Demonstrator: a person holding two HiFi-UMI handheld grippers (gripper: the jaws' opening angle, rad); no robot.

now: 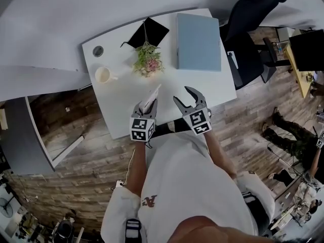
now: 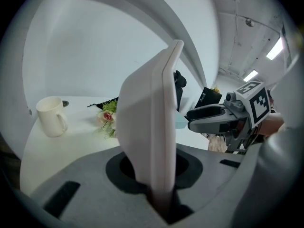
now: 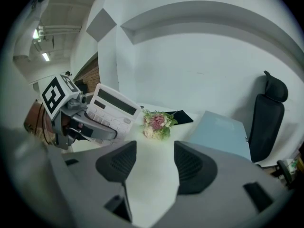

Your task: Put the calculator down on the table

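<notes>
Likely light, stiff and slick, the calculator (image 2: pixel 152 122) is pinched by its lower edge in the left tongs (image 1: pixel 149 105); right tongs (image 3: pixel 154 155) gape empty.

The white calculator (image 1: pixel 151 99), with a long dark screen and pale keys, stands tilted on its edge, pinched in the left gripper (image 1: pixel 147 107) over the near edge of the table (image 1: pixel 121 103).

White tee (image 1: pixel 195 178) w/ small logo (image 1: pixel 149 201)

smooth white plastic calculator (image 2: pixel 145 127); matt table (image 1: pixel 126 103)
</notes>
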